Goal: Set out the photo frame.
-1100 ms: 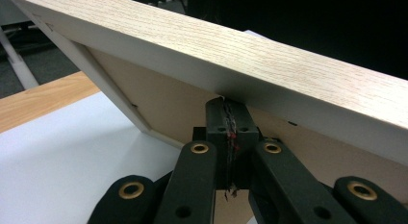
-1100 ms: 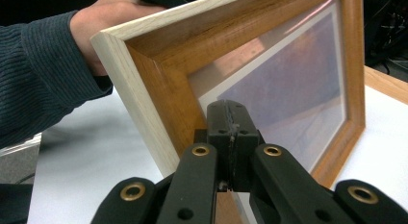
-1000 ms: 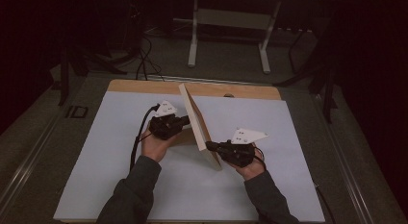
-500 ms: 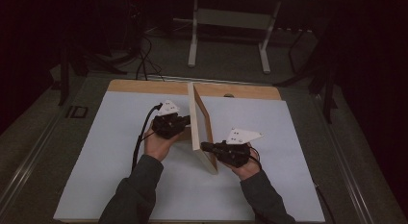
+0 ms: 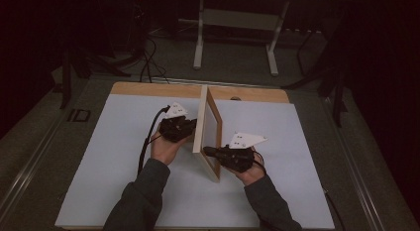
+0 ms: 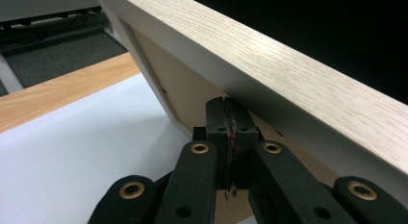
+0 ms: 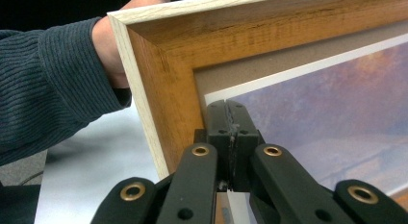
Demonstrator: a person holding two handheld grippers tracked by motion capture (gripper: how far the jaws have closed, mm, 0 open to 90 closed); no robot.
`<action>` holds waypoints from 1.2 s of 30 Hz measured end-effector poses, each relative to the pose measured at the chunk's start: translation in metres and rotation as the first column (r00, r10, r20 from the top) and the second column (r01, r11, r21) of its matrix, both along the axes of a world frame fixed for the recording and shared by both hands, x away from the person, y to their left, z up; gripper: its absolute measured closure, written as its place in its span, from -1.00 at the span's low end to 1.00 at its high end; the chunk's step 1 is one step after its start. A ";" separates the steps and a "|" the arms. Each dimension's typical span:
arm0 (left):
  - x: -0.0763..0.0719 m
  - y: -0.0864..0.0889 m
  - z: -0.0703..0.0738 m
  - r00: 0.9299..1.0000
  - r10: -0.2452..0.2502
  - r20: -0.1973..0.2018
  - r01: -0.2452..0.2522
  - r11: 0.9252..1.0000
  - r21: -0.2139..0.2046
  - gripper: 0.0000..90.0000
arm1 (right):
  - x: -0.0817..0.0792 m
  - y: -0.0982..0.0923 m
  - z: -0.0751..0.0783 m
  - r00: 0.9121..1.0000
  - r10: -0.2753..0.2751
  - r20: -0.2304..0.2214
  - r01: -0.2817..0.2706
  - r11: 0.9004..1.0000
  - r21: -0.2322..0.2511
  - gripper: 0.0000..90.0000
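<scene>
A wooden picture frame (image 5: 206, 123) stands on its edge near the middle of the white board (image 5: 114, 161), almost upright. My left gripper (image 5: 191, 129) is shut, and its closed tips (image 6: 226, 108) rest against the frame's brown back panel (image 6: 187, 94) just under the pale rim. My right gripper (image 5: 208, 151) is shut too, its closed tips (image 7: 228, 111) pressed on the front beside the lower corner, where the printed picture (image 7: 327, 113) meets the frame's brown moulding (image 7: 168, 94). Nothing sits between either pair of jaws. The other hand's sleeve (image 7: 48, 84) shows behind the frame.
The white board lies on a wooden table whose bare strip (image 5: 148, 88) shows along the far edge. Beyond the table stand a desk's metal legs (image 5: 199, 37) and floor cables (image 5: 148, 62). A small black label holder (image 5: 79, 115) lies off the board's left side.
The frame has swung from a slant up to nearly vertical. The right gripper has shifted a little left with its lower corner; the left hand has stayed behind the frame.
</scene>
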State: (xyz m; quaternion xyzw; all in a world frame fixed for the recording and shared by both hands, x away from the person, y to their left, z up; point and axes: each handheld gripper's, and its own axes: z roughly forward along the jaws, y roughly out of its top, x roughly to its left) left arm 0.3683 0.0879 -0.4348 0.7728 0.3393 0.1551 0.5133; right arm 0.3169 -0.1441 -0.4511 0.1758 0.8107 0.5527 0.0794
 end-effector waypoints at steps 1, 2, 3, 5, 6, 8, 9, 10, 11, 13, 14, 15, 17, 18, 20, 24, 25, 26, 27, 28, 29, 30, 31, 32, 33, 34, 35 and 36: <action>0.000 0.000 0.000 1.000 -0.003 0.000 0.003 1.000 0.001 1.00 | 0.000 0.001 0.000 1.000 0.001 0.001 -0.001 1.000 0.000 1.00; 0.000 -0.001 0.000 1.000 -0.005 -0.001 0.005 1.000 0.001 1.00 | 0.000 0.001 0.000 1.000 0.002 0.002 -0.002 1.000 0.001 1.00; 0.000 -0.001 0.000 1.000 -0.007 -0.001 0.007 1.000 0.000 1.00 | 0.000 0.001 0.000 1.000 0.001 0.001 -0.001 1.000 0.003 1.00; 0.001 -0.001 0.000 1.000 -0.010 -0.001 0.010 1.000 -0.001 1.00 | 0.000 0.002 -0.001 1.000 0.002 -0.002 -0.002 1.000 0.004 1.00; 0.001 -0.001 -0.001 1.000 -0.011 -0.002 0.011 1.000 -0.004 1.00 | 0.000 0.003 -0.001 1.000 0.003 -0.001 -0.003 1.000 0.003 1.00; 0.001 -0.001 -0.001 1.000 -0.012 -0.003 0.012 1.000 -0.006 1.00 | 0.000 0.004 0.000 1.000 0.002 -0.001 -0.002 1.000 0.003 1.00; 0.000 -0.002 -0.001 1.000 -0.016 -0.001 0.016 1.000 -0.007 1.00 | 0.000 0.005 0.000 1.000 0.004 0.001 -0.004 1.000 0.003 1.00; 0.000 -0.002 -0.001 1.000 -0.016 -0.001 0.016 1.000 -0.007 1.00 | 0.000 0.005 0.000 1.000 0.004 0.001 -0.004 1.000 0.003 1.00; 0.000 -0.003 -0.001 1.000 -0.024 0.001 0.024 1.000 -0.008 1.00 | 0.000 0.007 0.000 1.000 0.004 0.001 -0.004 1.000 0.000 1.00; 0.000 -0.003 -0.001 0.999 -0.034 0.003 0.034 0.999 -0.013 1.00 | 0.000 0.009 0.001 1.000 0.006 0.000 -0.006 1.000 -0.003 1.00; 0.000 -0.003 -0.001 0.999 -0.034 0.003 0.034 0.999 -0.013 1.00 | 0.000 0.009 0.001 1.000 0.006 0.000 -0.006 1.000 -0.003 1.00; 0.000 -0.003 -0.001 0.999 -0.037 0.003 0.037 0.999 -0.016 1.00 | 0.001 0.010 0.001 1.000 0.008 0.000 -0.008 1.000 0.000 1.00; 0.000 -0.003 -0.001 0.999 -0.038 0.002 0.038 0.999 -0.017 1.00 | 0.001 0.010 0.001 1.000 0.009 -0.002 -0.009 1.000 0.003 1.00; 0.000 -0.003 -0.001 0.999 -0.040 0.001 0.040 0.999 -0.018 1.00 | 0.001 0.010 0.001 1.000 0.009 -0.003 -0.009 1.000 0.004 1.00; 0.000 -0.002 -0.001 0.999 -0.042 -0.001 0.042 0.999 -0.020 1.00 | 0.001 0.010 0.000 1.000 0.008 -0.001 -0.008 1.000 0.003 1.00; 0.001 -0.002 -0.002 0.999 -0.049 -0.007 0.049 0.998 -0.031 1.00 | 0.001 0.011 0.001 1.000 0.007 0.004 -0.007 1.000 0.002 1.00; 0.001 -0.001 -0.002 0.998 -0.054 -0.009 0.054 0.998 -0.035 1.00 | 0.001 0.011 0.001 1.000 0.004 0.004 -0.004 1.000 0.001 1.00; 0.001 -0.001 -0.002 0.998 -0.057 -0.008 0.057 0.998 -0.037 1.00 | 0.001 0.012 0.001 1.000 0.003 0.006 -0.003 1.000 0.000 1.00; 0.002 0.000 -0.002 0.998 -0.060 -0.010 0.059 0.998 -0.039 1.00 | 0.001 0.012 0.001 1.000 0.002 0.008 -0.002 1.000 -0.001 1.00; 0.002 0.000 -0.002 0.998 -0.063 -0.011 0.062 0.997 -0.040 1.00 | 0.002 0.013 0.001 1.000 0.001 0.009 -0.001 1.000 -0.002 1.00; 0.002 0.001 -0.002 0.998 -0.064 -0.010 0.063 0.997 -0.040 1.00 | 0.002 0.013 0.001 1.000 0.000 0.009 0.000 1.000 -0.001 1.00; 0.003 0.002 -0.002 0.998 -0.067 -0.009 0.066 0.997 -0.040 1.00 | 0.002 0.014 0.001 1.000 0.000 0.008 0.000 1.000 -0.001 1.00; 0.003 0.002 -0.003 0.998 -0.068 -0.010 0.068 0.997 -0.040 1.00 | 0.002 0.015 0.001 1.000 -0.001 0.008 0.001 1.000 0.001 1.00; 0.003 0.003 -0.003 0.998 -0.070 -0.012 0.069 0.997 -0.042 1.00 | 0.002 0.015 0.001 1.000 -0.001 0.008 0.001 1.000 0.002 1.00; 0.003 0.003 -0.003 0.997 -0.070 -0.011 0.070 0.997 -0.041 1.00 | 0.003 0.016 0.001 1.000 -0.001 0.009 0.001 1.000 0.002 1.00; 0.003 0.003 -0.002 0.997 -0.070 -0.009 0.070 0.997 -0.040 1.00 | 0.003 0.016 0.001 1.000 -0.002 0.008 0.002 1.000 0.003 1.00; 0.003 0.004 -0.002 0.998 -0.067 -0.006 0.067 0.997 -0.037 1.00 | 0.003 0.016 0.001 1.000 -0.003 0.008 0.003 1.000 0.004 1.00; 0.002 0.004 -0.002 0.998 -0.064 -0.002 0.063 0.997 -0.032 1.00 | 0.003 0.017 0.001 1.000 -0.004 0.009 0.004 1.000 0.005 1.00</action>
